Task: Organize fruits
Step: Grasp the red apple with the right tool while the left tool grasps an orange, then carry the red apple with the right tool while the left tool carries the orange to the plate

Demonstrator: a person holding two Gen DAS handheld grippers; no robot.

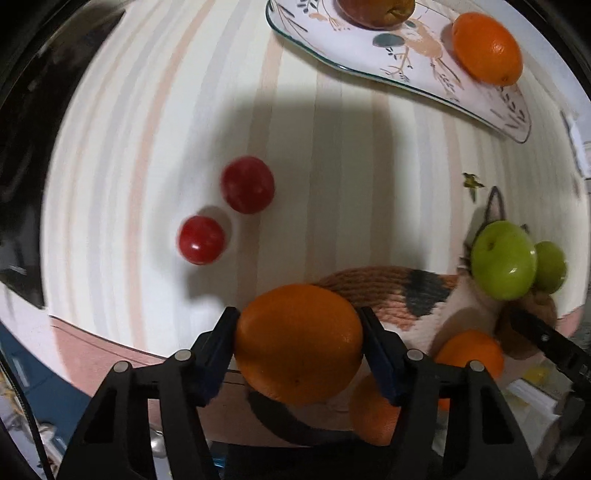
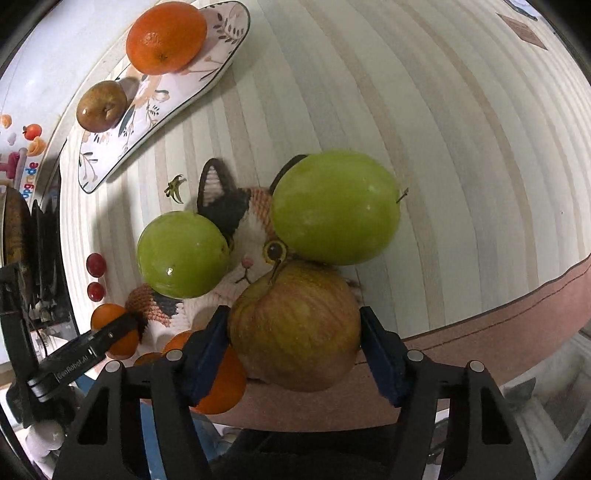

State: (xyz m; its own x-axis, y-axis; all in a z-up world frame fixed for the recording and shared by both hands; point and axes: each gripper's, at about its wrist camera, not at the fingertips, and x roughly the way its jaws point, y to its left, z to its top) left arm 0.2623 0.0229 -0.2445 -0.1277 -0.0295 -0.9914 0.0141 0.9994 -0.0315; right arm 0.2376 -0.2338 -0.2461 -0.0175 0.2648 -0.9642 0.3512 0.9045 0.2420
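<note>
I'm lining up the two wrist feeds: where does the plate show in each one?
Left wrist: the plate runs along the top edge, centre to right, holding an orange and a brownish fruit.
Right wrist: the plate sits upper left, tilted, with the same orange on it and the brownish fruit at its left rim.
Shared landmark: the cat picture on the table.

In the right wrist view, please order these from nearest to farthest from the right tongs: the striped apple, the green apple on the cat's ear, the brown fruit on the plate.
1. Striped apple: between the right tongs.
2. Green apple: on the cat picture, up and left.
3. Brown fruit: on the plate, far upper left.
</note>
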